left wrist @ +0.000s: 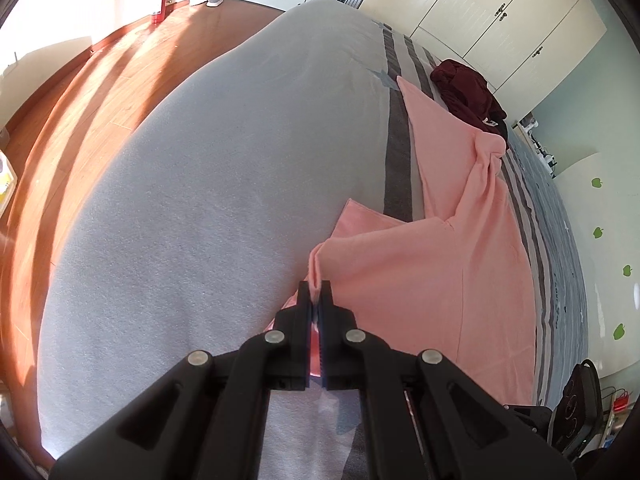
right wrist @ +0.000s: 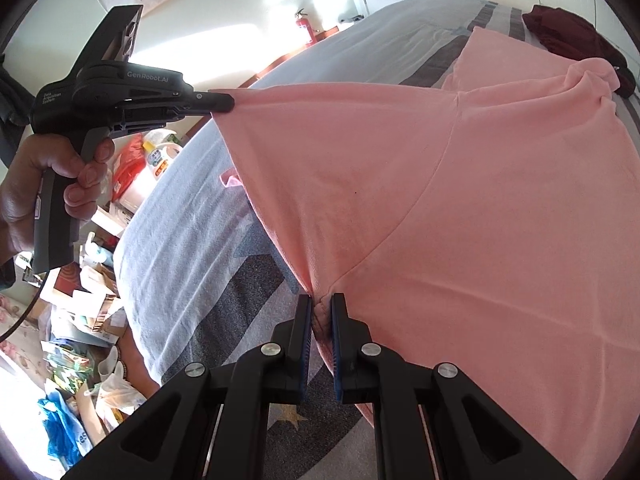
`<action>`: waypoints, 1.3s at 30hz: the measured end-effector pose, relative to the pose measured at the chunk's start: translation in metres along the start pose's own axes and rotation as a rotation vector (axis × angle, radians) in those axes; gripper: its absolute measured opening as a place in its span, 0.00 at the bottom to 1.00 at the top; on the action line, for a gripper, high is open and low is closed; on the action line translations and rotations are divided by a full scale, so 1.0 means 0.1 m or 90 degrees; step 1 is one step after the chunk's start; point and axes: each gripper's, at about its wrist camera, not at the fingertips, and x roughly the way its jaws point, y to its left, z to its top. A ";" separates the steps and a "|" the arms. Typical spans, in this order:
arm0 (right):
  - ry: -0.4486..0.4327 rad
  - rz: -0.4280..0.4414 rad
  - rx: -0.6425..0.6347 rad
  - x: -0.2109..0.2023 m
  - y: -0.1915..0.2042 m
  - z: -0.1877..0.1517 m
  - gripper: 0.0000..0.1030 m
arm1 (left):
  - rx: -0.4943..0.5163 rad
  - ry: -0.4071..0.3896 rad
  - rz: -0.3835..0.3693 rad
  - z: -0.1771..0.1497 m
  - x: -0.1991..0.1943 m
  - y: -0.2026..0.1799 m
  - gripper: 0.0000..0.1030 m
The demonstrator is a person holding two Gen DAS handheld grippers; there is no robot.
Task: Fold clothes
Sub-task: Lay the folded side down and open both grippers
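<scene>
A pink shirt (left wrist: pixel 432 272) lies partly spread on a grey bed (left wrist: pixel 200 200), its far end bunched. My left gripper (left wrist: pixel 316 286) is shut on a fold of the shirt's edge and holds it above the bed. In the right wrist view the pink shirt (right wrist: pixel 460 208) is stretched taut between both grippers. My right gripper (right wrist: pixel 322 300) is shut on another point of the shirt's edge. The left gripper (right wrist: pixel 224 103) shows there at upper left, hand-held, pinching the shirt's corner.
A dark red garment (left wrist: pixel 468 92) lies bunched on the striped bedspread beyond the shirt; it also shows in the right wrist view (right wrist: pixel 572 32). Wooden floor (left wrist: pixel 80 92) lies left of the bed. Cluttered bags and boxes (right wrist: pixel 80 320) sit on the floor beside the bed. Wardrobe doors (left wrist: pixel 500 12) stand behind.
</scene>
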 end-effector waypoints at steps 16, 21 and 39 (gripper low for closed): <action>0.024 0.041 -0.033 -0.03 0.05 -0.04 0.16 | -0.072 -0.020 0.068 -0.05 0.07 0.38 0.06; -0.021 0.039 0.021 -0.25 -0.25 0.11 0.16 | -0.025 -0.024 0.022 0.07 0.05 0.12 0.06; -0.021 -0.013 0.156 0.09 -1.19 0.11 0.13 | -0.020 0.094 0.079 -0.58 0.39 0.05 0.09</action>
